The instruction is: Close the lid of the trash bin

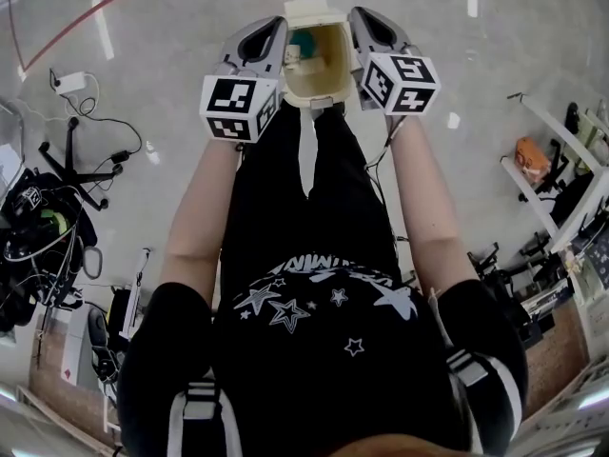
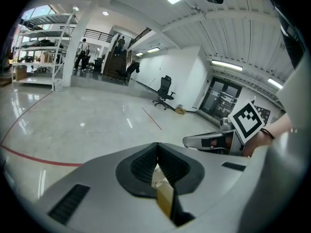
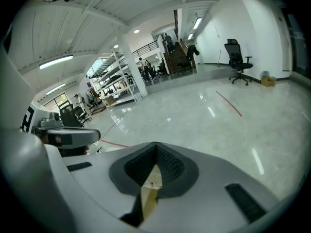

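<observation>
The cream trash bin [image 1: 319, 82] stands on the floor just beyond the person's feet. Its lid [image 1: 314, 9] is tipped back at the far side, so the mouth is uncovered and a teal item [image 1: 304, 42] shows inside. My left gripper [image 1: 266, 34] is held to the left of the bin and my right gripper [image 1: 373, 27] to its right, both above it. In the left gripper view the left gripper [image 2: 156, 147] has its jaws meeting at the tips. The right gripper [image 3: 156, 145] looks the same in its own view. A cream strip shows in the gap behind each pair of tips.
A chair base [image 1: 67, 165], cables and a white power strip [image 1: 68, 82] lie on the floor at the left. White shelving [image 1: 561, 160] with an orange object [image 1: 533, 155] stands at the right. An office chair [image 2: 164, 89] and racks [image 2: 46, 47] are far off across the glossy floor.
</observation>
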The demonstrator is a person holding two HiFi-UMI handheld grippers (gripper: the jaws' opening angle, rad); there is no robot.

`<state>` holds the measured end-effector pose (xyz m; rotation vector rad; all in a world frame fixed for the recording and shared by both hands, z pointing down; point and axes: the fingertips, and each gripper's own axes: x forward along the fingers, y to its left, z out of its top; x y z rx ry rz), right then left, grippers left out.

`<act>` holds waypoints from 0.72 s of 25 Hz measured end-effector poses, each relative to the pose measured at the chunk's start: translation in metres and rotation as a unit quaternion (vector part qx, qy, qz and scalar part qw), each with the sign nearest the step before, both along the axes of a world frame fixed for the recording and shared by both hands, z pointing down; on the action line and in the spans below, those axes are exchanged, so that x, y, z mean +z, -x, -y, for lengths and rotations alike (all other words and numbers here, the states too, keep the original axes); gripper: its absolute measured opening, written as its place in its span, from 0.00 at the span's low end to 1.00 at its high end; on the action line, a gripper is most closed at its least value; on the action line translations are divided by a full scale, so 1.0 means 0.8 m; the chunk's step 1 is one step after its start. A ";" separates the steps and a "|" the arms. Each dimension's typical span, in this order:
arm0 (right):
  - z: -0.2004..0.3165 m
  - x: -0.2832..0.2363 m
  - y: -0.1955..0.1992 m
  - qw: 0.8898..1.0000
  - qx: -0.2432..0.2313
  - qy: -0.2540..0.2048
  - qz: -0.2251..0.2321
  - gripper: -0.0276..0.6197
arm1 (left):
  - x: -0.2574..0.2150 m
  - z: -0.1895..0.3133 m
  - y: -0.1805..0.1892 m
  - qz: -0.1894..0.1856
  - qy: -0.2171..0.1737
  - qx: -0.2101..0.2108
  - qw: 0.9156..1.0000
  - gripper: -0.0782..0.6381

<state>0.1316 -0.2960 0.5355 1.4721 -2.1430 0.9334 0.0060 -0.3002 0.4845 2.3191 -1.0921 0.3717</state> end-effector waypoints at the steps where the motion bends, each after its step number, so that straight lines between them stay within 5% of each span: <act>1: -0.001 -0.001 0.001 1.000 0.001 -0.003 0.001 0.05 | 0.002 -0.003 0.001 -0.001 0.002 -0.002 1.000 0.12; 18: -0.053 -0.001 -0.002 0.999 -0.013 -0.008 0.033 0.05 | 0.022 -0.056 -0.003 0.010 0.022 -0.012 1.000 0.12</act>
